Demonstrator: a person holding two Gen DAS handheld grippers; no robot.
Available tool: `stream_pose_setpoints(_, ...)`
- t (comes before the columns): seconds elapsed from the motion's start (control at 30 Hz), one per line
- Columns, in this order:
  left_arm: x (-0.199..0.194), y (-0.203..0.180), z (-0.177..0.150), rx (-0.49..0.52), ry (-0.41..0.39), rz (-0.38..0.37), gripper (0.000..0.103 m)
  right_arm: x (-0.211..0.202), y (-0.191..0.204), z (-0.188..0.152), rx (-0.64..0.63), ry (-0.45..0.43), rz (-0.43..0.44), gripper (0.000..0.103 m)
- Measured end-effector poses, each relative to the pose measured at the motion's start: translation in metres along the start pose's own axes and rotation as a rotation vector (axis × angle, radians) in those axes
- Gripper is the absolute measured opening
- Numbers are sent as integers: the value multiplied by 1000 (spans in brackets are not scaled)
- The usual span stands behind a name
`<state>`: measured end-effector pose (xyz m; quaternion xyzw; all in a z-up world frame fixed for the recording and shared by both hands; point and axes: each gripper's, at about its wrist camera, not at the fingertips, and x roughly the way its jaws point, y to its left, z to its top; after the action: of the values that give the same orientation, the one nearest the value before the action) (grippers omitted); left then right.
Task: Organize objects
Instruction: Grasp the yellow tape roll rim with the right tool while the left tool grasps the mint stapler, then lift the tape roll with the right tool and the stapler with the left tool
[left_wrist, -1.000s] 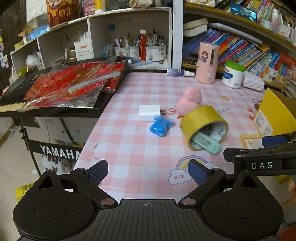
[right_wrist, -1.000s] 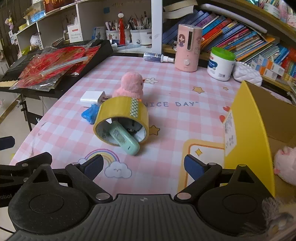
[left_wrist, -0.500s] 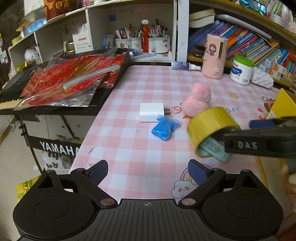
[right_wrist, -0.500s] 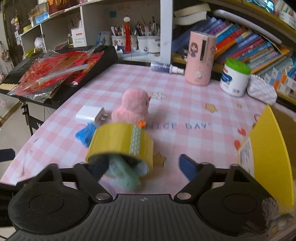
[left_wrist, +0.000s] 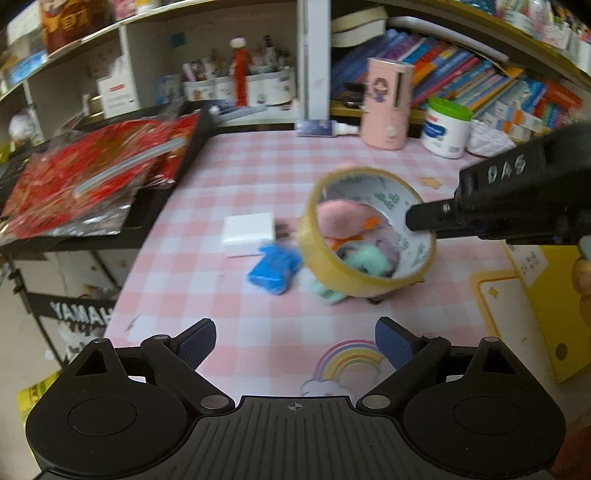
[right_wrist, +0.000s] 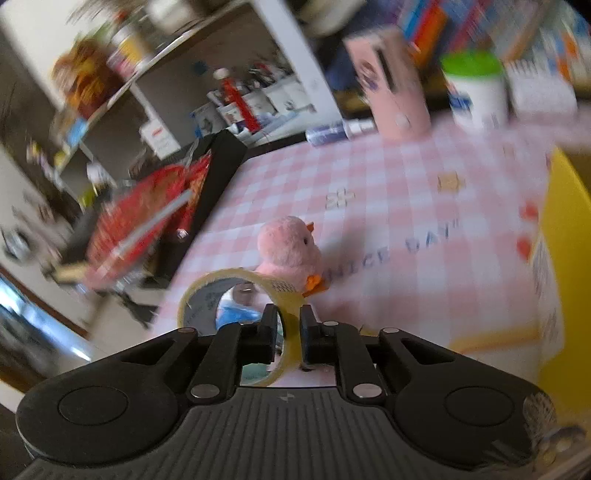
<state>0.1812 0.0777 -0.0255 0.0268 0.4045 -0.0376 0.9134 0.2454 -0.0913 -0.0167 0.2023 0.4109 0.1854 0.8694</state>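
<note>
My right gripper (right_wrist: 290, 325) is shut on the wall of the yellow tape roll (right_wrist: 229, 275), one finger inside the ring and one outside. In the left wrist view the tape roll (left_wrist: 321, 258) is tilted up off the pink checked tablecloth (left_wrist: 258, 173), and the right gripper (left_wrist: 424, 218) reaches in from the right. Seen through and under the ring are a mint green device (left_wrist: 365, 258) and a pink plush chick (left_wrist: 340, 218). A blue packet (left_wrist: 275, 267) and a white charger (left_wrist: 249, 230) lie just left of the roll. My left gripper (left_wrist: 295, 343) stands open and empty near the table's front edge.
An open yellow box (left_wrist: 554, 295) stands at the right edge. A keyboard with red foil packets (left_wrist: 92, 177) borders the table on the left. At the back are a pink dispenser (left_wrist: 386, 103), a white jar (left_wrist: 447, 129), a spray bottle (left_wrist: 325, 127) and bookshelves.
The right gripper has closed on the tape roll's wall and tipped it up, leaving the mint device on the cloth. The left gripper has drifted forward a little, still open.
</note>
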Motion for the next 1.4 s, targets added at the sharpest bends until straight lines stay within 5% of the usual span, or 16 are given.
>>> stream_pose_setpoints(0.27,17,-16,9,39,0,-35,92,-31,-13,6,67,-77,-34,11)
stream_pose_setpoints(0.37,29,-22,15,60,1,-48,80,-40,-21,10,86,-117,-37,11)
stream_pose_setpoints(0.53,54,-33,19,160,49,-7,40,-47,-29,15,89,-129,-31,11)
stream_pose_setpoints(0.7,63,-42,18,237,43,4,23,-48,-32,14,93,-114,-21,11)
stream_pose_setpoints(0.9,42,-33,22,175,-5,-14,23,-51,-28,9,67,-110,-43,11)
stream_pose_setpoints(1.17,-16,9,17,-64,-58,-106,23,-62,-22,-4,44,-105,-90,11)
stream_pose_setpoints(1.4,-46,22,-2,-92,-75,-110,23,-71,-10,-33,-4,-63,-108,11)
